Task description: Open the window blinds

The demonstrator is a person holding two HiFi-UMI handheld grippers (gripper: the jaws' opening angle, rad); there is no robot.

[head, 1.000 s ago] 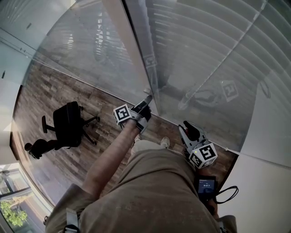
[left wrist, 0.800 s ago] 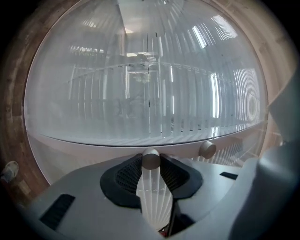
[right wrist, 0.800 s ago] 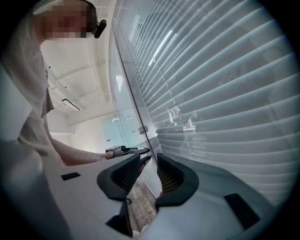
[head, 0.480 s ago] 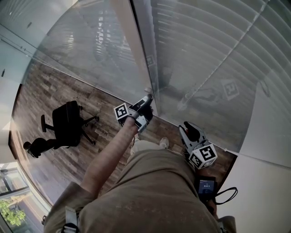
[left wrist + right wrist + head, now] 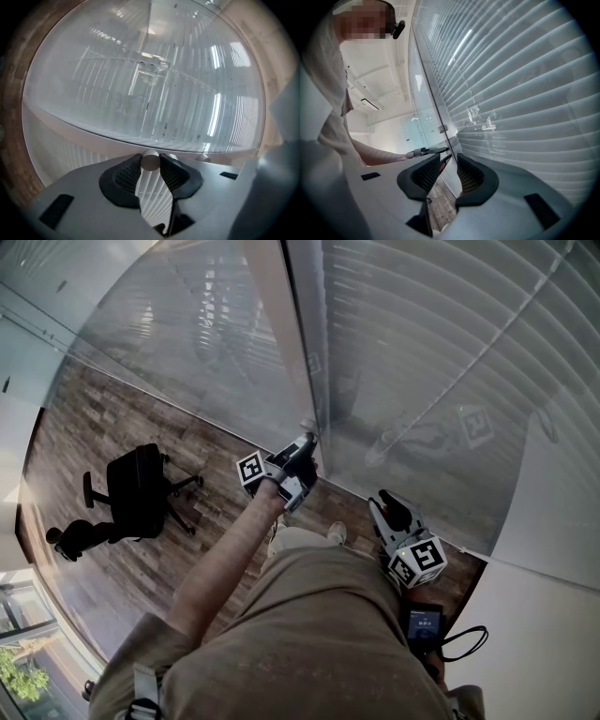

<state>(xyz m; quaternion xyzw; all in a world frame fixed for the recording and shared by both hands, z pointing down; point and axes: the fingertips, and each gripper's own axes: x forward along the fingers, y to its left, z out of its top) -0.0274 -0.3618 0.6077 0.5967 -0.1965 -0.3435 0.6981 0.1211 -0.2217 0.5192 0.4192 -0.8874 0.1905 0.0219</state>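
White slatted blinds point(image 5: 441, 343) cover the window, and they fill the left gripper view point(image 5: 164, 103) and the right gripper view point(image 5: 525, 93). A thin wand point(image 5: 317, 413) hangs by the window frame. Its round pale end point(image 5: 150, 161) sits pinched between the black pads of my left gripper point(image 5: 305, 448), which is shut on it. The right gripper view also shows that gripper point(image 5: 439, 150) at the wand point(image 5: 433, 105). My right gripper point(image 5: 387, 510) hangs lower, to the right, and stands open with nothing in it point(image 5: 449, 176).
A black office chair point(image 5: 141, 488) stands on the wood floor point(image 5: 94, 427) to the left. A glass pane point(image 5: 187, 334) runs left of the frame. A white wall point(image 5: 553, 549) closes the right. A small device with a cable point(image 5: 427, 622) hangs at the person's waist.
My left gripper has rolled about its own axis while staying at the wand. The right gripper has not moved.
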